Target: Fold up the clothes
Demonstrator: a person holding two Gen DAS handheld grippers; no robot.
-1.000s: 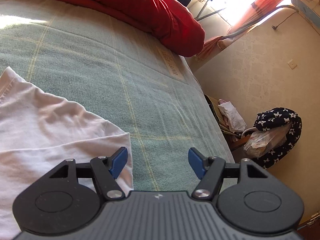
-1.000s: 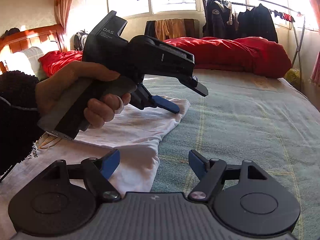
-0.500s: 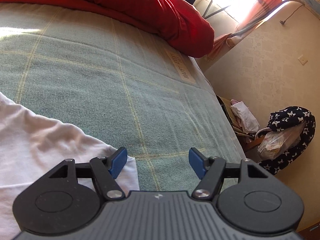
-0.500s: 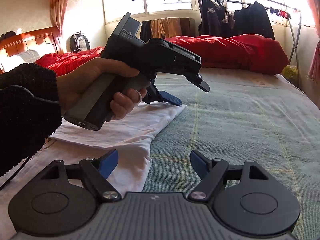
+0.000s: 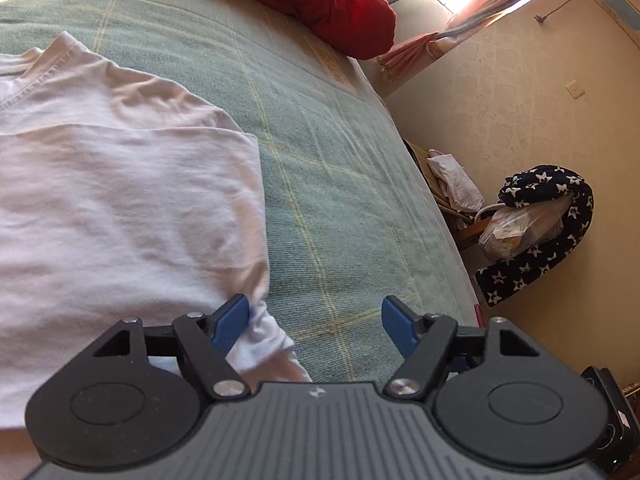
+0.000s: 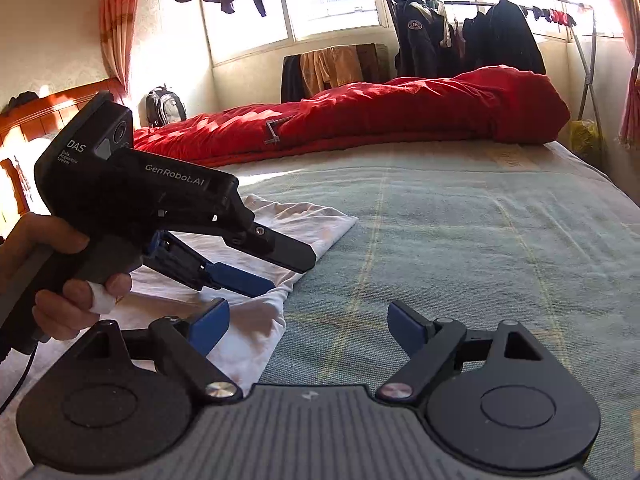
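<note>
A white T-shirt (image 5: 120, 200) lies partly folded on the green plaid bedcover (image 5: 328, 168); it also shows in the right wrist view (image 6: 256, 320). My left gripper (image 5: 314, 326) is open just above the shirt's right edge, its left fingertip over the fabric. In the right wrist view the left gripper (image 6: 276, 268) is seen from the side, low over the shirt, held by a hand. My right gripper (image 6: 308, 326) is open and empty, hovering near the shirt's lower right edge.
A red duvet (image 6: 400, 116) lies across the far side of the bed. Clothes hang on a rack (image 6: 480, 40) by the window. Beside the bed on the floor are a star-patterned dark cloth with a plastic bag (image 5: 536, 220) and a wall.
My left gripper has swung back left and dropped lower over the shirt, so more white fabric fills its view. The right gripper has stayed about where it was.
</note>
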